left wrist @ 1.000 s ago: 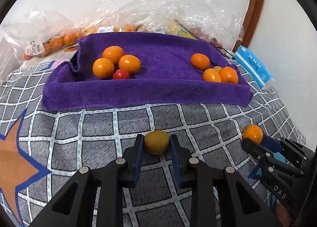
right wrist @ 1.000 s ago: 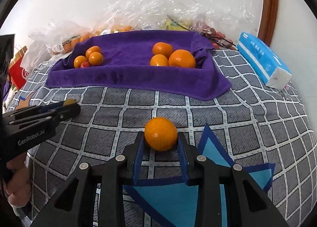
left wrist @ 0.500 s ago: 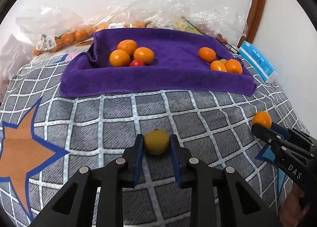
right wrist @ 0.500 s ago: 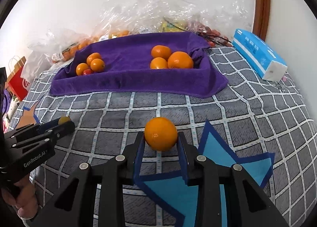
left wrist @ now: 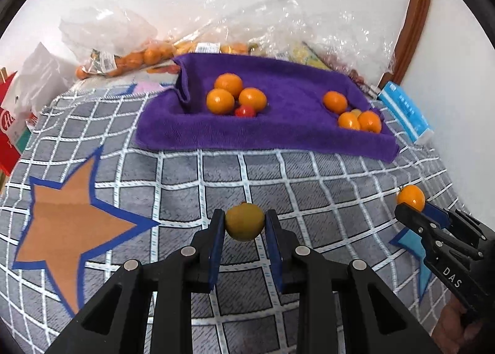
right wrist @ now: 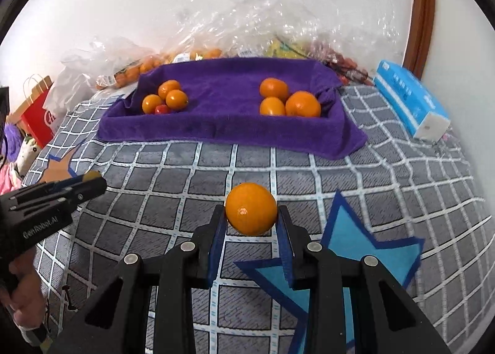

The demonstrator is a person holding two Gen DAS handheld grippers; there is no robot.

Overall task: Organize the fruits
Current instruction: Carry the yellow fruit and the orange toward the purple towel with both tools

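The left gripper [left wrist: 244,225] is grasping a yellow-green fruit [left wrist: 244,221] and the right gripper [right wrist: 251,214] an orange [right wrist: 251,213], both above the checked blanket [right wrist: 185,199], before the purple towel tray [right wrist: 229,125] near its far edge

Yellowish fruit [left wrist: 244,221] and orange [right wrist: 251,208] gripped, others on purple towel [right wrist: 225,112]

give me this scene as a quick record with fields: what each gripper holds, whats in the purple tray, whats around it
left gripper: shut on a yellow-green fruit
right gripper: shut on an orange
purple towel tray: left group of three oranges with a red tomato; right group of oranges
surface: grey checked blanket
behind tray: plastic bags of fruit
right of tray: blue tissue pack
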